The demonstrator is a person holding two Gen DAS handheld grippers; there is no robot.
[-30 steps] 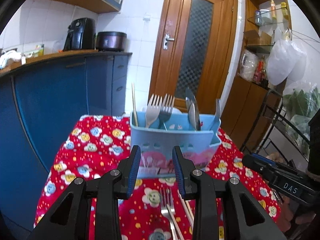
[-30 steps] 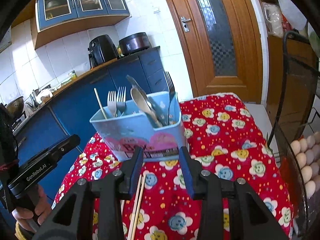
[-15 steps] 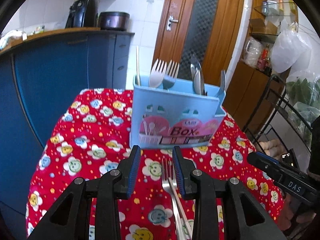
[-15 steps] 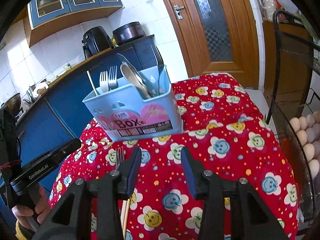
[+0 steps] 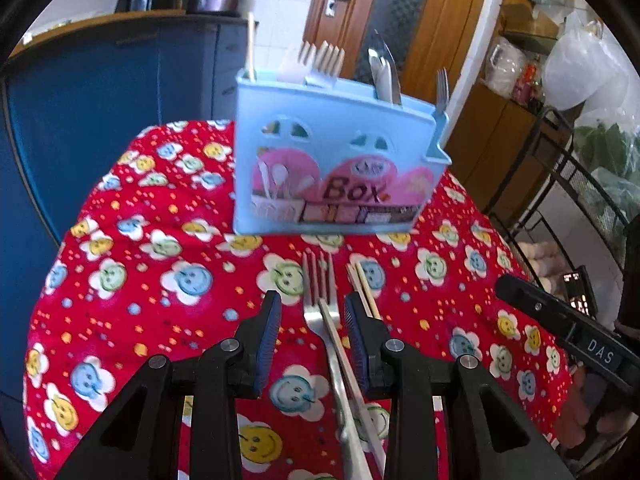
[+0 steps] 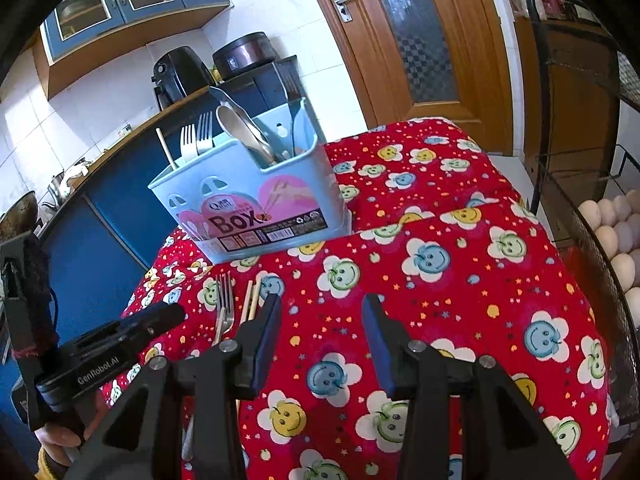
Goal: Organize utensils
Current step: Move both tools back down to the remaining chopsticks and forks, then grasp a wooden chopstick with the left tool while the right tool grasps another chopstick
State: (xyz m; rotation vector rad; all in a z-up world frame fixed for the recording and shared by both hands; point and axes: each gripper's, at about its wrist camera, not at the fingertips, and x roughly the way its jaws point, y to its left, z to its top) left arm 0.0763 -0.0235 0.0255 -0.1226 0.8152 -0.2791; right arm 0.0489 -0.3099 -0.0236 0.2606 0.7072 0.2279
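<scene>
A light blue utensil box stands at the back of the red flowered tablecloth, holding forks, spoons and one chopstick. In front of it a metal fork and a pair of chopsticks lie on the cloth. My left gripper is open just above them, with the fork's neck showing between its fingers and the chopsticks passing under the right finger. My right gripper is open over bare cloth to the right of the utensils, with nothing between its fingers.
A black wire rack with eggs stands close to the table's right edge. Blue kitchen cabinets run along the left and back, and a wooden door is behind. A person's hand holds the left gripper's handle at the lower left.
Both grippers have sunk toward the table and tipped downward. The box has risen in both views. The fork and chopsticks now sit between and under the left fingers.
</scene>
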